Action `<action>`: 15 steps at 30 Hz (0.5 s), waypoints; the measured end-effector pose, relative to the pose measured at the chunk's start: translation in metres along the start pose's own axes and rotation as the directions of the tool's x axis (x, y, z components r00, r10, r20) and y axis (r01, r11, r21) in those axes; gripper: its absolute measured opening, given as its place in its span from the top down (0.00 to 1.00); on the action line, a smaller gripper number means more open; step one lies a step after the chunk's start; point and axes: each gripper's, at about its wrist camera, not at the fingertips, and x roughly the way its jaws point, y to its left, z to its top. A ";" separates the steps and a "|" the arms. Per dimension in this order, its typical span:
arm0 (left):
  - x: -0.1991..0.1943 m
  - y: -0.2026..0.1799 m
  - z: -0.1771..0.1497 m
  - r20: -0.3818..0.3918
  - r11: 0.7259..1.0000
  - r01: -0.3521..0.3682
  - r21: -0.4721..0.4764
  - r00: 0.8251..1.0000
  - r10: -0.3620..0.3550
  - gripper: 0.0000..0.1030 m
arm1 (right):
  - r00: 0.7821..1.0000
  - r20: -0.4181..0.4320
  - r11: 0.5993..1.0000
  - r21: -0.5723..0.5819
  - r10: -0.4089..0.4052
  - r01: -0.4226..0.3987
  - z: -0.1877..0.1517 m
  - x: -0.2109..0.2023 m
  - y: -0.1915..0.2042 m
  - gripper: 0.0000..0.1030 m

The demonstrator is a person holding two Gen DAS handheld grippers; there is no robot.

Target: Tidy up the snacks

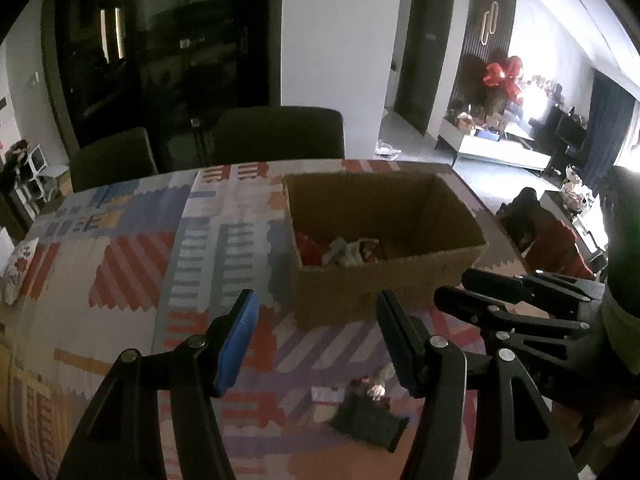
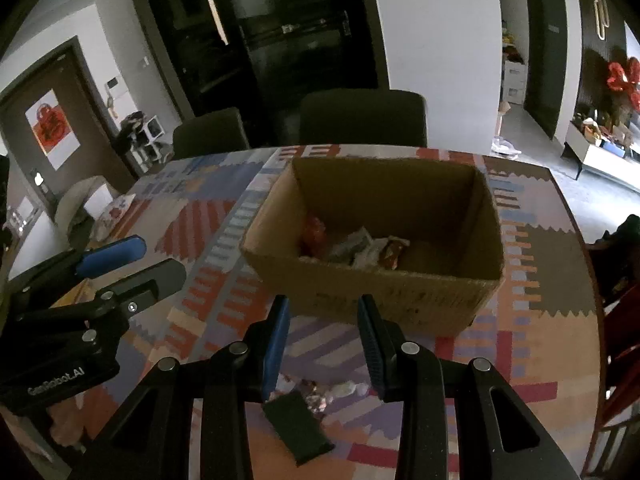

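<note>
Snack packets (image 2: 356, 250) are seen heaped in the cardboard box (image 2: 400, 300) on a patchwork-covered table (image 1: 132, 264) — dark chairs behind. More packets (image 2: 298, 420) lie below the right gripper (image 2: 324, 340) and left gripper (image 1: 316, 332) — both parted, empty.

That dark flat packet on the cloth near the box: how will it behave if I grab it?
The dark packet lies flat, so it probably flexes and feels light. Its thin edge looks hard to pinch; it may slide on the tablecloth first. It won't roll.
</note>
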 end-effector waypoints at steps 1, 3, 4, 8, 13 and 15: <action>-0.001 0.001 -0.004 -0.003 1.000 -0.003 -0.003 1.000 0.003 0.41 | 1.000 -0.004 1.000 -0.004 0.004 -0.004 -0.003 0.000 0.002 0.65; -0.002 0.003 -0.013 -0.008 1.000 -0.006 -0.005 1.000 0.006 0.41 | 1.000 -0.011 1.000 -0.012 0.010 -0.010 -0.008 0.000 0.006 0.65; -0.003 0.004 -0.018 -0.010 1.000 -0.014 -0.003 1.000 0.014 0.41 | 1.000 -0.016 1.000 -0.014 0.013 -0.013 -0.011 0.001 0.008 0.65; -0.002 0.006 -0.034 -0.023 0.999 -0.034 0.002 0.999 0.034 0.41 | 0.999 -0.043 0.999 -0.028 0.020 -0.021 -0.025 0.005 0.012 0.65; 0.003 0.009 -0.052 -0.056 0.999 -0.037 -0.009 0.998 0.036 0.41 | 0.994 -0.103 0.999 -0.017 0.027 -0.029 -0.043 0.018 0.013 0.65; 0.006 0.010 -0.060 -0.073 0.999 -0.038 -0.009 0.997 0.037 0.41 | 0.992 -0.123 0.999 -0.015 0.026 -0.028 -0.050 0.024 0.013 0.65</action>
